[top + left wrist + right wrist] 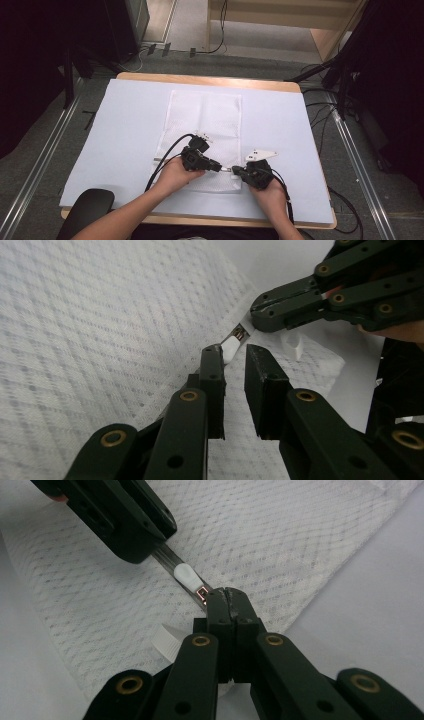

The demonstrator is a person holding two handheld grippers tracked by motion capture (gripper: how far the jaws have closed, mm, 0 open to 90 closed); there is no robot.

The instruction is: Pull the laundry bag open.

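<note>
A white mesh bag (205, 120) lies flat in the middle of the table, its zipper along the near edge. My right gripper (227, 595) is shut on the bag's edge at the zipper's end, right beside the copper-coloured slider (202, 594). The white zipper pull (186, 575) lies along the zipper between the two grippers. My left gripper (235, 354) points at the pull (231, 344). Its jaws stand a little apart, and the pull lies just past the tip of one jaw with nothing pressed between the pads. In the high view the left gripper (220, 168) and the right gripper (235, 171) almost meet tip to tip.
A white sheet (125, 130) covers the wooden table (210, 80). A small ribbed white tag (165, 640) sticks out at the bag's edge near my right jaws. Cables run over the floor at the right, and a dark rounded object (87, 205) sits at the near left corner.
</note>
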